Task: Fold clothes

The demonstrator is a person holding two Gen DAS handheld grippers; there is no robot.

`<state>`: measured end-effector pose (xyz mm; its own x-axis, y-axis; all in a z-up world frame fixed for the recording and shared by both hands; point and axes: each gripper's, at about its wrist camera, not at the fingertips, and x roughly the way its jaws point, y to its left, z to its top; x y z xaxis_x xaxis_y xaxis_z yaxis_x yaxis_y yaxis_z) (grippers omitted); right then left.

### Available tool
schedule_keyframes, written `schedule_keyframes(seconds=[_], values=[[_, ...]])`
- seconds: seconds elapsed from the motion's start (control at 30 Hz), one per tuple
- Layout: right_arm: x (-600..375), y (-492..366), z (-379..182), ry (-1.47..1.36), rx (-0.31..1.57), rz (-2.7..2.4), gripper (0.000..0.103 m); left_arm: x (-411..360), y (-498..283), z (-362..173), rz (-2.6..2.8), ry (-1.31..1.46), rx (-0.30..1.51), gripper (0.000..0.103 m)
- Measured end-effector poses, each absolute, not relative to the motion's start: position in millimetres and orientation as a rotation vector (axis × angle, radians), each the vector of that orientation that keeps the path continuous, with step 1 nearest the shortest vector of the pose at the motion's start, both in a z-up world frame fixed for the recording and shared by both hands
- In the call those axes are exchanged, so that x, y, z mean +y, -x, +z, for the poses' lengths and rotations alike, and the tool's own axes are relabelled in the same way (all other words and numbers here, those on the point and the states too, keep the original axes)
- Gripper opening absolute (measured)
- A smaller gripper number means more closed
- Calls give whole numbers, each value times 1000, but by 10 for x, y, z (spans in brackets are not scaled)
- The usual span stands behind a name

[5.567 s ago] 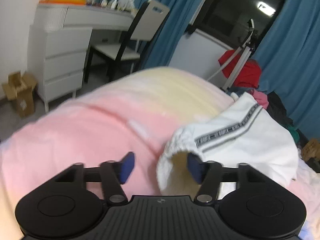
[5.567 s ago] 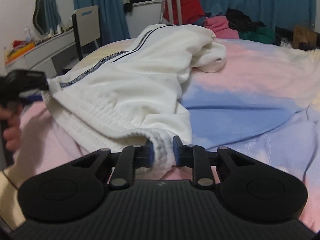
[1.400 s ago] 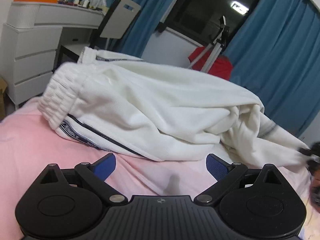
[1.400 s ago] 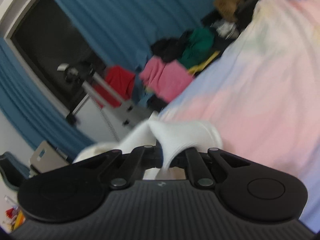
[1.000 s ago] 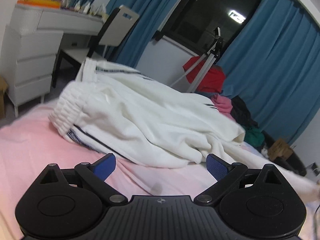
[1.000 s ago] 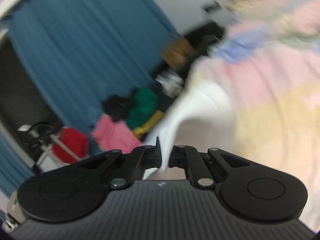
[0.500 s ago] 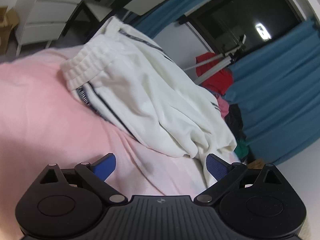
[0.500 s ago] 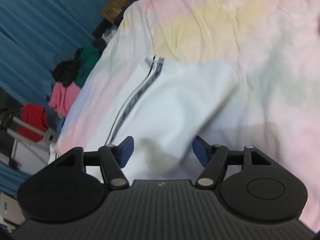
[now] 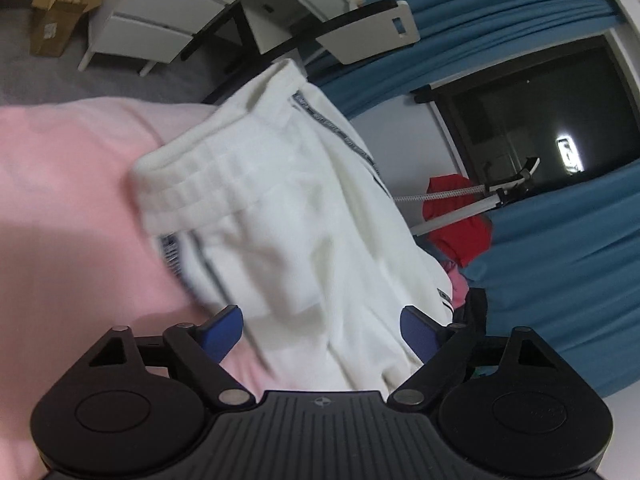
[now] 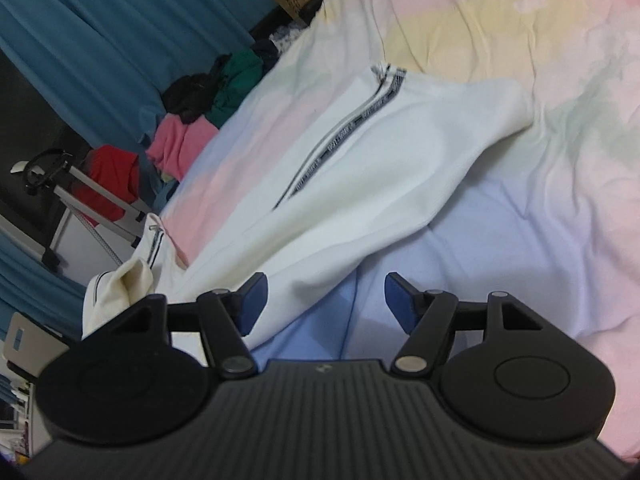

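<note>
White trousers (image 9: 304,216): they lie on the bed cover (image 9: 60,208), crumpled at the waist end. In the left wrist view the ribbed waistband (image 9: 188,188) is at 10 o'clock from the middle of the picture, and a dark printed stripe runs along the side seam toward 2 o'clock.
Trouser leg (image 10: 384,160): in the right wrist view it is stretched flat over the pastel cover (image 10: 540,220), from 7 o'clock up to 1 o'clock, with the striped hem at the far end.
Left gripper (image 9: 322,330): its jaws are apart and are closing at this moment. The white cloth is between the blue pads (image 9: 222,332), but they do not press on it.
Right gripper (image 10: 324,304): its jaws stand apart and grip nothing. The edge of the trouser leg passes just beside the left pad, and bare blue cover is between the pads.
Clothes pile (image 10: 192,120): pink, green, black and red pieces, at 10 o'clock in the right wrist view, before the blue curtain (image 10: 100,20).
Chair (image 9: 360,34): at 12 o'clock in the left wrist view, beside the white drawers (image 9: 160,12).
</note>
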<state>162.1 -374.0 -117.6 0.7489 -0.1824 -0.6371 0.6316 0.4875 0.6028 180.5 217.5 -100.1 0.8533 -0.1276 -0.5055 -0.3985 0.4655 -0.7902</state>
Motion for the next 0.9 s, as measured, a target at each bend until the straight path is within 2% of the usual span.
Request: schedule_keyframes(seconds=[0.07,0.13,0.2,0.23,0.27,0.37,0.57,0.77,0.9], values=[[-3796,-1642,-1252,-962,545,-527,68,2126,-1988,-1013,200,1052,570,82],[-3858,-1672,-1314,-978,536,-529,68,2083,-2154,-1037,230,1018,591,74],[-3897,-1703,-1365,-980,541,-538,68,2056,-2342,-1070,268,981,647,50],[-3911,-1720,-1393,-983,546,-541,68,2042,-2435,-1086,288,962,675,44],[-3922,-1731,-1415,-989,549,-541,68,2053,-2496,-1088,310,948,701,31],[-3953,-1754,-1468,-1012,557,-544,68,2106,-2480,-971,277,963,693,11],[-4043,-1678,-1488,-1076,553,-542,66,2270,-1923,-589,97,886,617,2],[-4184,-1552,-1473,-1169,582,-509,68,2525,-1512,-921,71,852,758,2],[-4320,-1476,-1403,-1191,583,-487,68,2638,-1441,-951,135,785,758,0]])
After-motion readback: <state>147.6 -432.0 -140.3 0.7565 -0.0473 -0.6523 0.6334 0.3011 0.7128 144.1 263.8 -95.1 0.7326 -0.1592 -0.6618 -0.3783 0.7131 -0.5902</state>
